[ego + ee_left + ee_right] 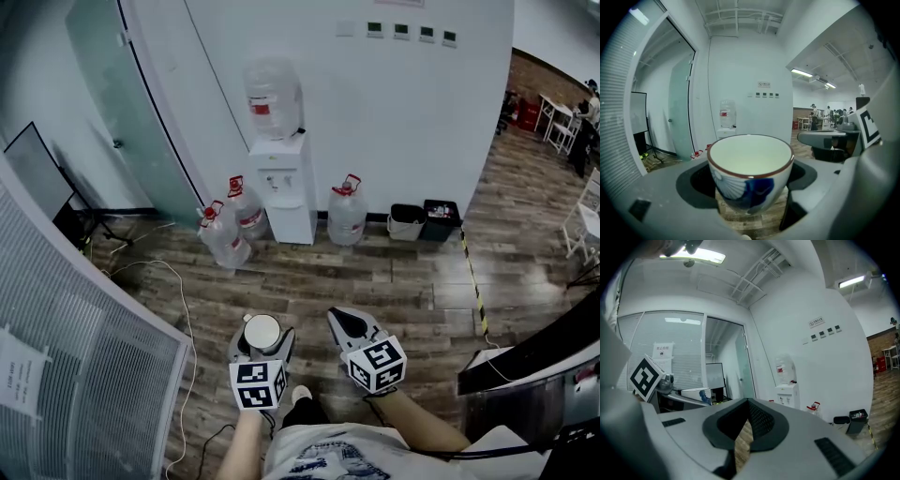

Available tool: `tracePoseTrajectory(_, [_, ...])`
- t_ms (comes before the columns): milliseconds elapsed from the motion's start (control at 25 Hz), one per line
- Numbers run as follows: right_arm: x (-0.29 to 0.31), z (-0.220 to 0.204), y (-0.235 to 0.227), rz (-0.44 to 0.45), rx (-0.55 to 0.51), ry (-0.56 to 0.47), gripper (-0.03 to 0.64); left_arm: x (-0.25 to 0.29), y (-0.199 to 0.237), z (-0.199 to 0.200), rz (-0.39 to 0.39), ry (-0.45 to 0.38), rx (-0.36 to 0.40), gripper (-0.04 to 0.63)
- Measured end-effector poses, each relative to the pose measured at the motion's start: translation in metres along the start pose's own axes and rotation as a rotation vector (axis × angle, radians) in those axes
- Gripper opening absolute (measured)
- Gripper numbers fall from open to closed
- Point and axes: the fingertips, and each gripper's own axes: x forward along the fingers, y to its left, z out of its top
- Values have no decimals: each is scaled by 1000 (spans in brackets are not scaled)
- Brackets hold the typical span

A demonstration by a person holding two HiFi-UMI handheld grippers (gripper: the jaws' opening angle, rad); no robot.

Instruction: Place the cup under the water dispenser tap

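A white cup with a brown rim and blue pattern sits upright between the jaws of my left gripper, which is shut on it. In the left gripper view the cup fills the middle and looks empty. My right gripper hangs just right of it, shut with nothing in it; in its own view the right gripper shows only a sliver of floor between the jaws. The white water dispenser with a bottle on top stands against the far wall, well ahead of both grippers, also in view as the dispenser and the dispenser.
Water bottles stand on the wooden floor either side of the dispenser. Two small bins sit to its right. A slatted partition is close at left, a dark desk edge at right. A cable trails across the floor.
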Motion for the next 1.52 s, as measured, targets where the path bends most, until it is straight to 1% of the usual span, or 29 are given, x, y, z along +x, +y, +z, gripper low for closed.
tracePoseTrajectory(120, [17, 0, -10, 3, 3, -4, 20, 17, 7, 6, -2, -11, 9, 437])
tracePoseTrajectory(320, [71, -2, -33, -6, 5, 17, 20, 68, 42, 22, -9, -16, 6, 436])
tracePoseTrajectory(560, [166, 10, -63, -53, 24, 37, 20, 144, 103, 50, -47, 3, 14, 436])
tracePoseTrajectory(800, [270, 27, -84, -88, 37, 46, 20, 216, 177, 86, -76, 22, 35, 437])
tracePoseTrajectory(1080, [367, 36, -97, -108, 56, 52, 20, 280, 248, 111, -97, 44, 43, 437])
tracePoseTrajectory(1280, [402, 35, -108, -125, 66, 76, 20, 313, 274, 121, -107, 49, 33, 437])
tracePoseTrajectory(1520, [435, 34, -125, -128, 65, 97, 20, 344, 287, 128, -127, 60, 31, 437])
